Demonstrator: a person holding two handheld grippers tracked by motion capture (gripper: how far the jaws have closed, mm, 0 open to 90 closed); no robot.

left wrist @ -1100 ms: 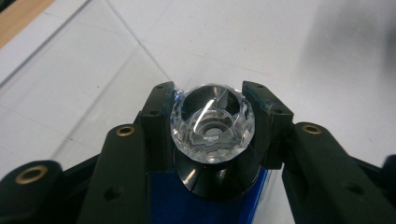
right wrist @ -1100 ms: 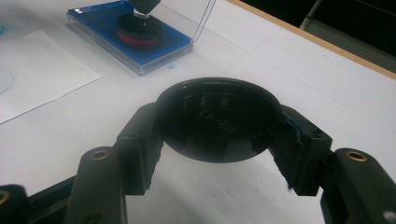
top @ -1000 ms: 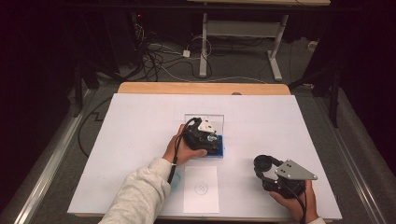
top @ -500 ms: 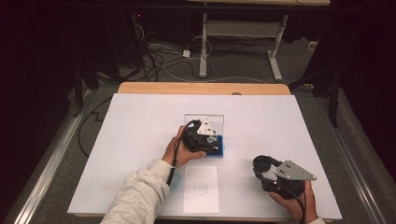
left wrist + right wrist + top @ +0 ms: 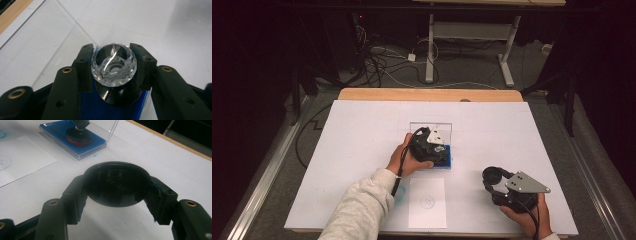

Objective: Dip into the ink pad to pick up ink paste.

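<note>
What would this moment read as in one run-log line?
left gripper: shut on clear faceted knob, over blue tray | right gripper: shut on black round lid, above table

We find open bench (image 5: pixel 362 130) at nine o'clock and three o'clock; the clear box wall (image 5: pixel 430 131) blocks twelve o'clock beyond the left hand-held gripper (image 5: pixel 435 148).
</note>
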